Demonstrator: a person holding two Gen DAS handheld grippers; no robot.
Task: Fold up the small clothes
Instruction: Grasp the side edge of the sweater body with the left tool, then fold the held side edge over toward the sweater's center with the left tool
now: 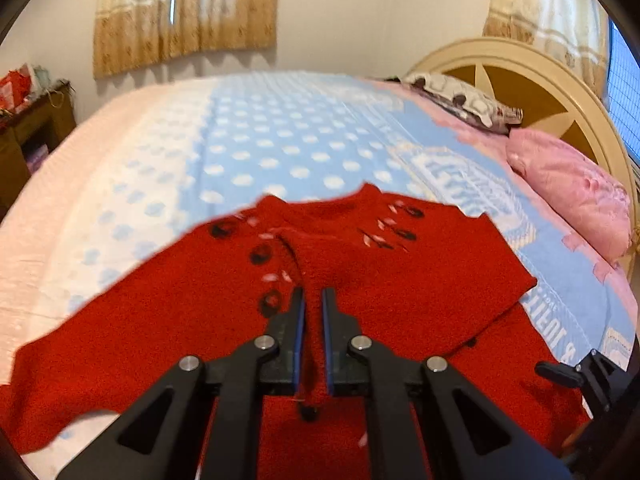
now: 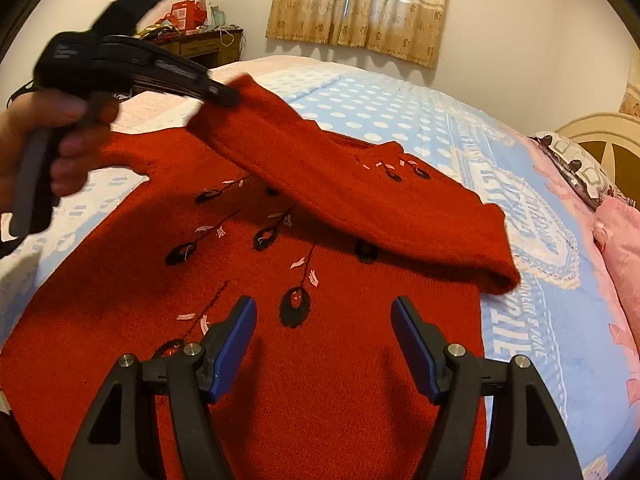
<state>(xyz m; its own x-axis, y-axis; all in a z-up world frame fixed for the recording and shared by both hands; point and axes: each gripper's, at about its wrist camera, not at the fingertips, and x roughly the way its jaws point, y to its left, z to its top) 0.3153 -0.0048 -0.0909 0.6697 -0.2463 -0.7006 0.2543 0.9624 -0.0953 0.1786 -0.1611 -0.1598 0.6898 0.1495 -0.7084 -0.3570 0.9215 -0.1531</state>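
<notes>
A red knitted sweater (image 2: 320, 360) with black and pink embroidered motifs lies flat on the bed, also seen in the left wrist view (image 1: 160, 320). My left gripper (image 1: 313, 300) is shut on the cuff of one sleeve (image 1: 312, 264). In the right wrist view the left gripper (image 2: 224, 96) holds that sleeve (image 2: 320, 184) raised and stretched diagonally across the sweater's chest. My right gripper (image 2: 324, 312) is open and empty, hovering just above the sweater's lower body.
The bed has a blue and white dotted blanket (image 2: 400, 112) with a pink border. Pink pillows (image 1: 572, 196) and a patterned pillow (image 1: 460, 100) lie by the cream headboard (image 1: 520, 68). A cluttered wooden desk (image 2: 200, 44) stands by the far wall.
</notes>
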